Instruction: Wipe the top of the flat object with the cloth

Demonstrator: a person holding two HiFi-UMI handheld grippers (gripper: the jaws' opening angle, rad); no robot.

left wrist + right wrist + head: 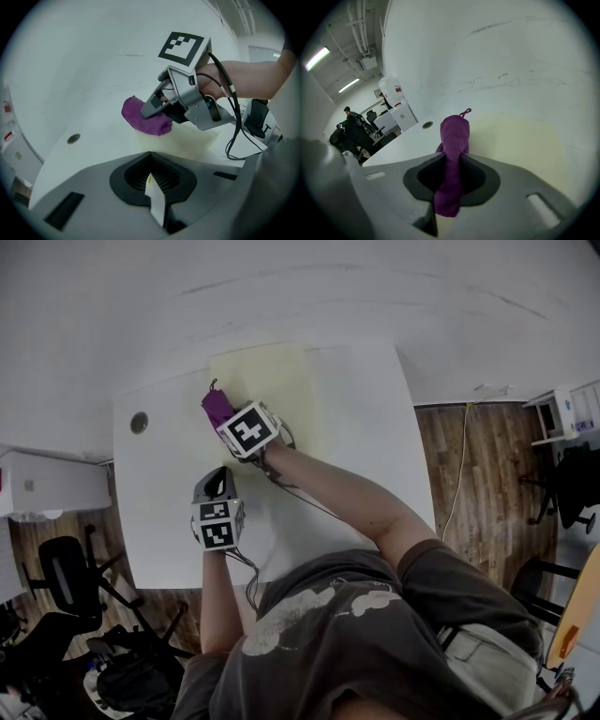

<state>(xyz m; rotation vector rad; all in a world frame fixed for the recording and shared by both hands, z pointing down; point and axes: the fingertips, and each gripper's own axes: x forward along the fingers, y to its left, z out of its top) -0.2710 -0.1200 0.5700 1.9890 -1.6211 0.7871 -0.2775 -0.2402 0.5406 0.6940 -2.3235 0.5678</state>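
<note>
Right gripper view: right claw [450,174] pinches purple cloth [454,135] on yellow flat object [520,140]; left claw [153,183] closed, empty.

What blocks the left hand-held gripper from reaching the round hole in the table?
Likely nothing: the left hand-held gripper is over bare table, the hole lies ahead to its left, nothing between.

Dim, flat indoor light; gripper views fisheye-warped with dark vignetted corners.

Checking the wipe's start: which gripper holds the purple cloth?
The right gripper: its jaws clamp the purple cloth on the pale yellow flat sheet. The left gripper is shut, clear of it.
</note>
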